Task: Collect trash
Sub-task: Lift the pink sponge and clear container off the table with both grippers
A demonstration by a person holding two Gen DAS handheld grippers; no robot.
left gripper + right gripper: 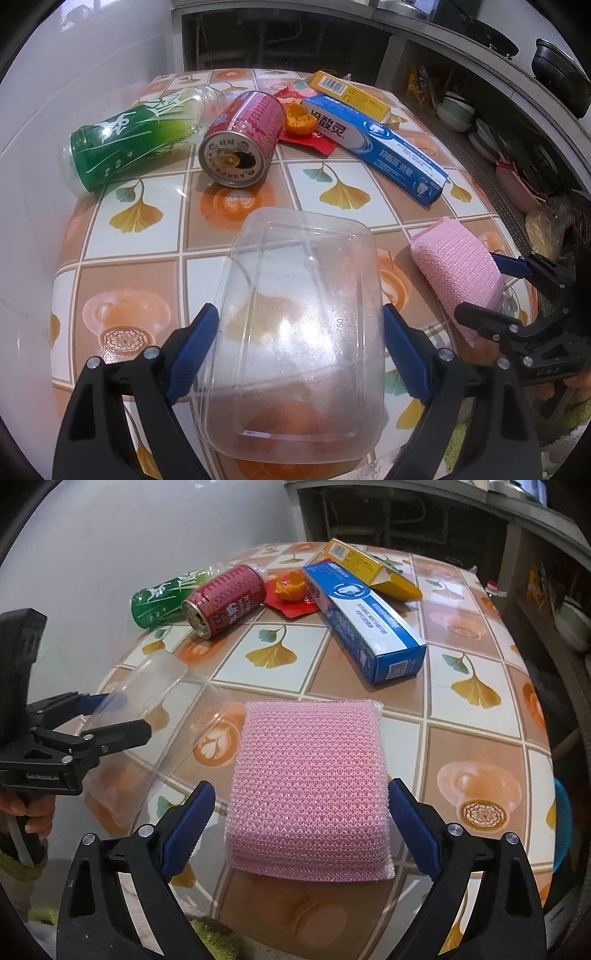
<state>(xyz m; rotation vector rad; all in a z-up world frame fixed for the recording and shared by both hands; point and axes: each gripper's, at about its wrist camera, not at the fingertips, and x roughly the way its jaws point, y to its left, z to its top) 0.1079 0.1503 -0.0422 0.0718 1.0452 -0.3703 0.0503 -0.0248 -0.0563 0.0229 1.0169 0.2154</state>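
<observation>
- Clear rectangular plastic container [299, 332] sits clamped in the left claw [301, 332].
- Pink mesh scouring pad [310, 790] lies on the tiled-pattern tabletop [476, 716] inside the spread right claw [301, 818], untouched.
- Red drink can [240, 140] lies toward 11 o'clock.

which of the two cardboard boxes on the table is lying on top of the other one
The yellow box; its end rests on the far end of the longer blue toothpaste box, which lies flat on the table.

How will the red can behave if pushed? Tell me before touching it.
The red can lies on its side, so it would probably roll, perhaps toward the green bottle beside it. Its top is open, so it is likely empty and light.
</observation>
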